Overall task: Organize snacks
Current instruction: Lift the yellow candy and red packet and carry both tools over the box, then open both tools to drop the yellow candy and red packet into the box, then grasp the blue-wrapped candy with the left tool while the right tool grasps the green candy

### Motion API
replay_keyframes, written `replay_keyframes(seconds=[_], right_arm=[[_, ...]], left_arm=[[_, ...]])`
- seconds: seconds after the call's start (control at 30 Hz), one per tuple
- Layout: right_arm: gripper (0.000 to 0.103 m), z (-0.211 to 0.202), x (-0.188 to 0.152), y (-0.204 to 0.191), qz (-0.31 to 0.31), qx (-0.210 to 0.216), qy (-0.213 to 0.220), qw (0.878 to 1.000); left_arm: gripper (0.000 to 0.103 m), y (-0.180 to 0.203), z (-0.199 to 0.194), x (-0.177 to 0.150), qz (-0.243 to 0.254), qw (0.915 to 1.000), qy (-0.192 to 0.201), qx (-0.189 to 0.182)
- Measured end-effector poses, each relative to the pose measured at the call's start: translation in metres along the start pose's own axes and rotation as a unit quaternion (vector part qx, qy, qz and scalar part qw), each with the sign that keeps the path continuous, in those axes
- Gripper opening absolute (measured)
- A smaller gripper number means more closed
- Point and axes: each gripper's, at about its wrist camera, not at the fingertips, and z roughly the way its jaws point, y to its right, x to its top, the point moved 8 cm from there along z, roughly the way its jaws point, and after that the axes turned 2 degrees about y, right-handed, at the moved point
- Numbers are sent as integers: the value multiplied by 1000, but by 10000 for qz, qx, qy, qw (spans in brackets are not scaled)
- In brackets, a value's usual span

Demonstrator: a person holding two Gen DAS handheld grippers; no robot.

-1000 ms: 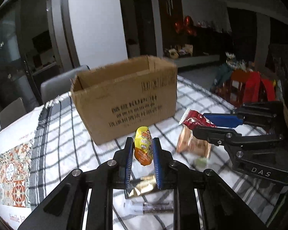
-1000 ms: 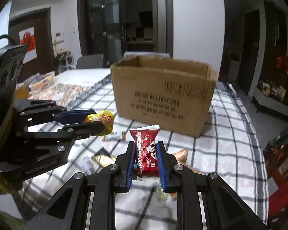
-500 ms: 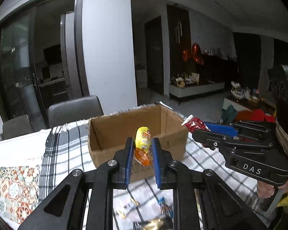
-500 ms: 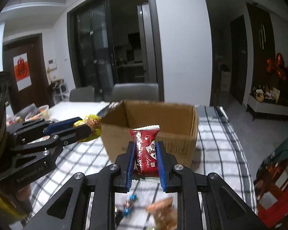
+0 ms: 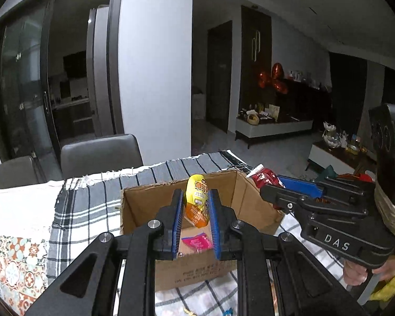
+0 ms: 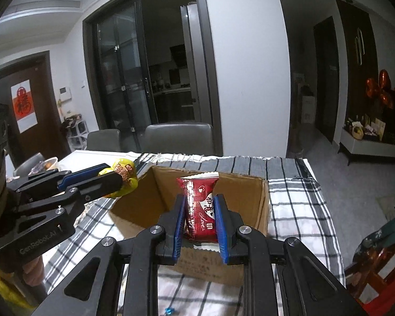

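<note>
An open cardboard box (image 5: 255, 208) (image 6: 260, 205) stands on a checked tablecloth. My left gripper (image 5: 196, 197) is shut on a yellow and orange snack packet (image 5: 196, 202), held upright above the box's opening. My right gripper (image 6: 200, 202) is shut on a red snack packet (image 6: 201, 208), also held upright over the box. A pink packet (image 5: 197, 242) lies on the box floor. In the left wrist view the right gripper (image 5: 266, 184) comes in from the right with the red packet (image 5: 266, 177). In the right wrist view the left gripper (image 6: 118, 175) enters from the left with the yellow packet (image 6: 123, 173).
Grey chairs (image 5: 100, 152) (image 6: 179, 137) stand behind the table. The checked tablecloth (image 6: 295, 205) spreads around the box, with a patterned cloth (image 5: 10, 263) at the left. Small wrapped sweets (image 6: 168, 310) lie on the table in front of the box. A hand (image 5: 355, 273) holds the right gripper.
Both grippers have risen and moved forward with their packets, from in front of the box to above its opening. The inside of the box and the pink packet now show.
</note>
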Motion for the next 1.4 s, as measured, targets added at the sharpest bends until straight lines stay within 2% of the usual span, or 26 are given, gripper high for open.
replay_keyframes(seconds=[0.17,0.2,0.27,0.3,0.33,0.57,0.73,1.1,1.4], right_arm=[[23,23,3,10,48,-98,-154,9998],[24,26,3,11,59,-121,-176,9998],[31,31,3,14,61,-171,-254,9995],[38,31,3,14,59,-218,-253,9994],[41,28,2,15,29,-257,-226,9994],[41,-3,-8,10,-57,-401,-27,9992],[41,-32,-17,2,-98,-463,144,9988],[41,-80,-44,-19,-100,-200,242,9995],[41,-105,-80,-23,-244,-230,103,9994]], left_arm=[[21,-3,30,3,-55,9998,-196,62],[24,-4,33,4,-42,9997,-209,89],[44,-6,36,6,-88,9997,-199,125],[46,-7,35,6,-100,9997,-174,134],[47,-7,33,5,-88,9996,-166,186],[47,-7,11,-8,26,9987,-150,491],[47,0,-15,-19,125,9985,-85,535],[47,30,-66,-45,179,9994,-39,285],[47,52,-90,-76,256,9995,-113,162]])
